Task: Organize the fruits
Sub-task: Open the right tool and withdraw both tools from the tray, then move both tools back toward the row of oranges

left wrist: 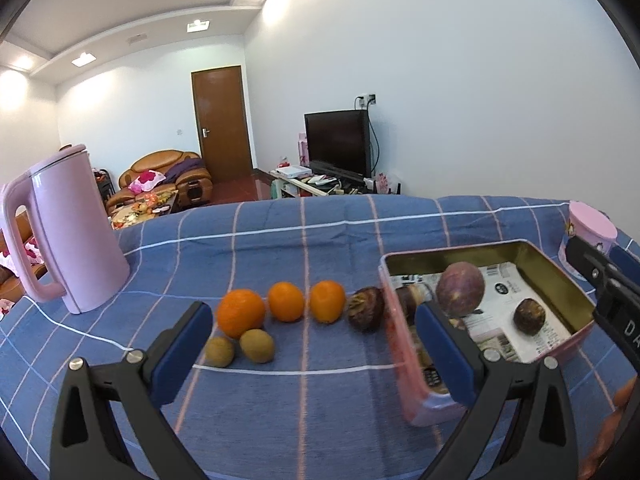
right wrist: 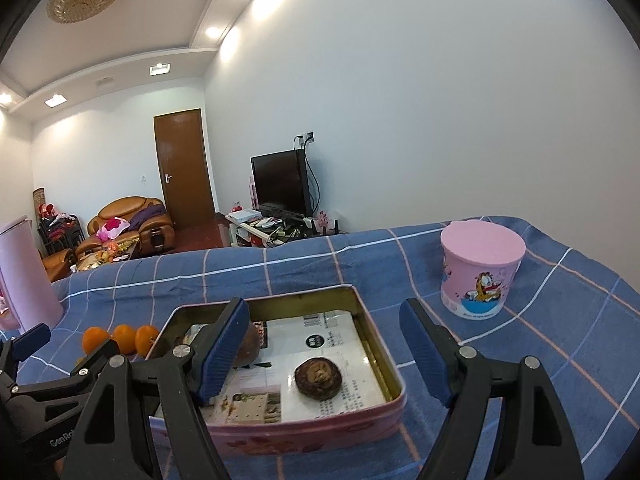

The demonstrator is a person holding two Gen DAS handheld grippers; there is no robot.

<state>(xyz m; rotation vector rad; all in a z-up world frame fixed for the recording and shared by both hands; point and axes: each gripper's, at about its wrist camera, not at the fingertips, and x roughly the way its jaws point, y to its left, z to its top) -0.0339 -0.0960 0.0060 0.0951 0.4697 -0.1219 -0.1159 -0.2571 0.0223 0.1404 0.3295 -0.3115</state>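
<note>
A glossy metal tin [right wrist: 376, 344] lined with printed paper [right wrist: 320, 332] sits on matt checked cloth [left wrist: 304, 248], beside a smooth plastic kettle [left wrist: 76, 232].

Checked cloth [left wrist: 320, 420] bears fruit, tin [left wrist: 416, 404], kettle [left wrist: 76, 236]

The left hand-held gripper [left wrist: 316, 344] points forward and slightly down, its blue-padded jaws spread wide with nothing between them. The right hand-held gripper [right wrist: 326, 354], just beside it, is likewise spread and grips nothing.

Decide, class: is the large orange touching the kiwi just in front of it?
Touching. In the left wrist view the large orange overlaps the top of the right-hand kiwi, with no blue cloth showing between them.
</note>
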